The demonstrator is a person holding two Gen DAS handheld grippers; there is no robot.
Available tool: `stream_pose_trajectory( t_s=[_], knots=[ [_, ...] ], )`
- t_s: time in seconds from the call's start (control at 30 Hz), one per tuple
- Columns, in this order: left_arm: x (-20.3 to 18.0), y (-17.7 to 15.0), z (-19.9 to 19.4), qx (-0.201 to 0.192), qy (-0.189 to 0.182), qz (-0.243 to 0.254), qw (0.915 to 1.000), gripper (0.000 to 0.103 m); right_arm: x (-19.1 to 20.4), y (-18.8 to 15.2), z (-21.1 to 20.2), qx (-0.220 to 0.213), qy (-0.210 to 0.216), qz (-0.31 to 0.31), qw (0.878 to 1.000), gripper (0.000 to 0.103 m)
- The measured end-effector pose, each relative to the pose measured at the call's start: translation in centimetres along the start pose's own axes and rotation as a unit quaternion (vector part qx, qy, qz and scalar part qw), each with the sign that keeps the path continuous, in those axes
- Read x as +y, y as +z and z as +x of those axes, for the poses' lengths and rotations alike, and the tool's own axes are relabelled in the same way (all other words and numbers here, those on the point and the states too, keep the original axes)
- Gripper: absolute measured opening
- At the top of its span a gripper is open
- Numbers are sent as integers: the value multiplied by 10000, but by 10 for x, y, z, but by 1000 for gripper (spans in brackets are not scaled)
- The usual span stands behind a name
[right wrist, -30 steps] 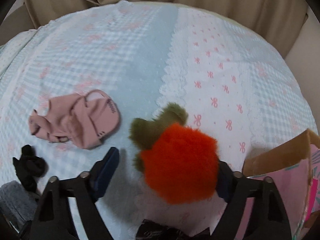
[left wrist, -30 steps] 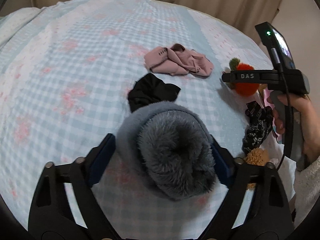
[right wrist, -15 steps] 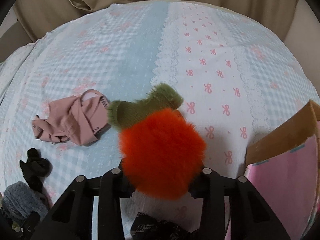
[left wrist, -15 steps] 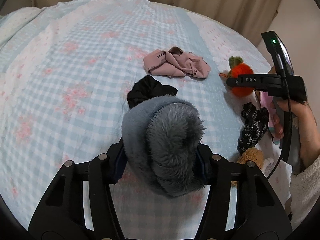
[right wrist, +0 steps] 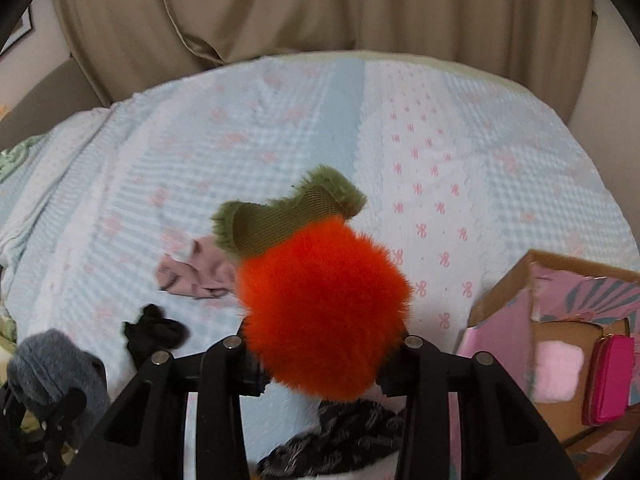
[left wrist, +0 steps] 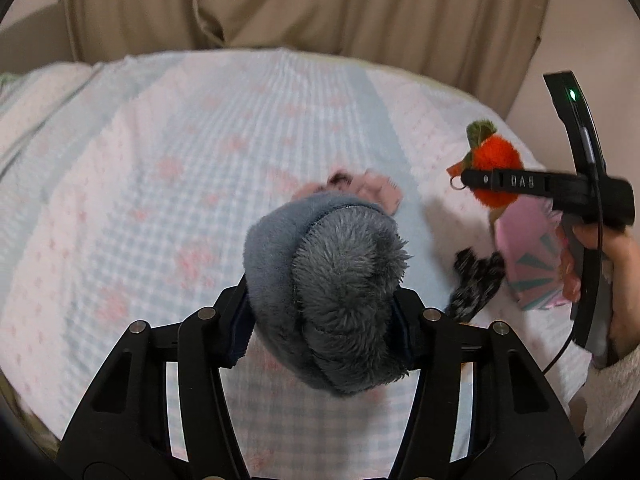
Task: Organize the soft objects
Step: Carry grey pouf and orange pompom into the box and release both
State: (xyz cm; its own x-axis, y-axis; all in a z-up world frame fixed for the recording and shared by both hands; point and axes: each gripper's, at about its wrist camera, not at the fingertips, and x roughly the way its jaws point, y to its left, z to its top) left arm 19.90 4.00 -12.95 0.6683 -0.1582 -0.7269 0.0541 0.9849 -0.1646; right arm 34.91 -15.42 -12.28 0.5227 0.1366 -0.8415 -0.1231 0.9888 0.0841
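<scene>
My left gripper [left wrist: 324, 320] is shut on a grey furry soft object [left wrist: 332, 288], held up above the bed. My right gripper [right wrist: 320, 360] is shut on an orange plush ball with green leaves [right wrist: 324, 312], also lifted off the bed. The left wrist view shows that orange plush [left wrist: 494, 160] at the right in the right gripper [left wrist: 476, 184], with a hand behind it. The right wrist view has the grey object [right wrist: 52, 364] at its lower left. A pink garment [right wrist: 196, 272], a black cloth [right wrist: 154, 334] and a black-and-grey patterned cloth [right wrist: 340, 432] lie on the bed.
The bed has a pale blue and pink checked cover [right wrist: 280, 128]. A pink cardboard box [right wrist: 560, 328] stands open at the right with a pink pad and a magenta pouch [right wrist: 610, 376] inside. Beige curtains [left wrist: 320, 4] hang behind the bed.
Both grippers closed on their soft objects, the left on the grey one and the right on the orange plush, then rose with them off the bed.
</scene>
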Motion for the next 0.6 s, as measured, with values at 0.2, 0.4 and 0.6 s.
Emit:
stream_pose_trajectory(
  t_s=[0.2,0.4,0.6],
  knots=[
    [-29,41,-37,-320,-115,247,9991,52,-11,6,-65,-360,224,89,9991,36],
    [-84,81,-60,-516,-411,563,9962,52,-39,8,-130,-746,171,177,9969,36],
    [-156,104,-66,-582,-696,981,9910,52,-86,1,-177,-1003,-73,395,9941,36]
  ],
)
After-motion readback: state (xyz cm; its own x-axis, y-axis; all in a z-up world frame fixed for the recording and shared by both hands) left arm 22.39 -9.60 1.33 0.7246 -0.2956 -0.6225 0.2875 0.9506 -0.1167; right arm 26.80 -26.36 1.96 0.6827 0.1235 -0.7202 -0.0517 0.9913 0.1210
